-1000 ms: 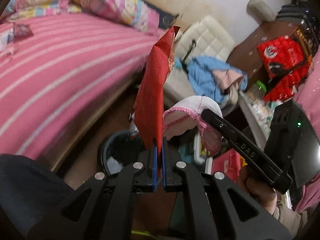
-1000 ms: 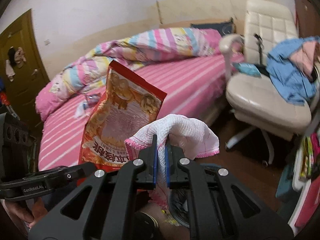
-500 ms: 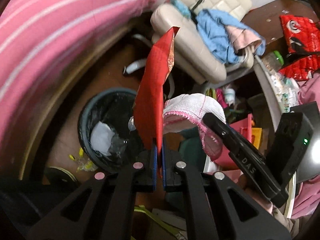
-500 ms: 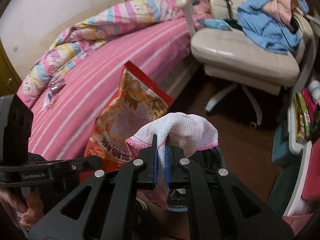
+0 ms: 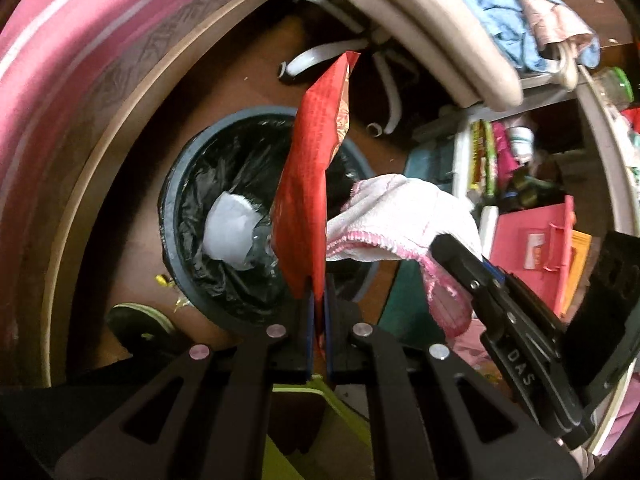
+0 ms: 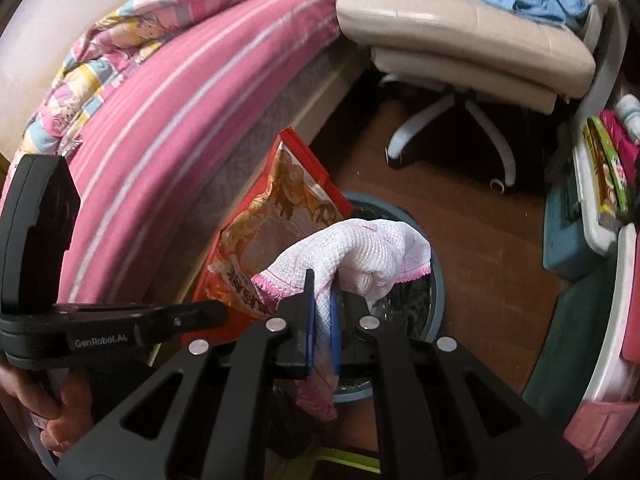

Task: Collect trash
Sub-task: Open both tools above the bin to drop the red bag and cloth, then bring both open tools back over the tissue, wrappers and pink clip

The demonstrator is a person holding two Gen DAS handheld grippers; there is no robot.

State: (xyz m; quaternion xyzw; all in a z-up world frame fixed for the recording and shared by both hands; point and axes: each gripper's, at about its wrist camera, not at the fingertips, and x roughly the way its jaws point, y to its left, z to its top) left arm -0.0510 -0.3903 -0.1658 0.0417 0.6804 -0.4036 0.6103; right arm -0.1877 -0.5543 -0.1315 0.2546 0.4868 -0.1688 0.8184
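Both wrist views look steeply down, close over the same trash bin.

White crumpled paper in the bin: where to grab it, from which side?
Take the crumpled paper by its raised upper folds, coming straight down through the bin opening. It sits low in the black liner, so the walls block the sides. Both grippers are currently full.

bin: far rim hidden behind snack bag | bin contents: unclear | bed: blurred, cropped | chair: top cut off
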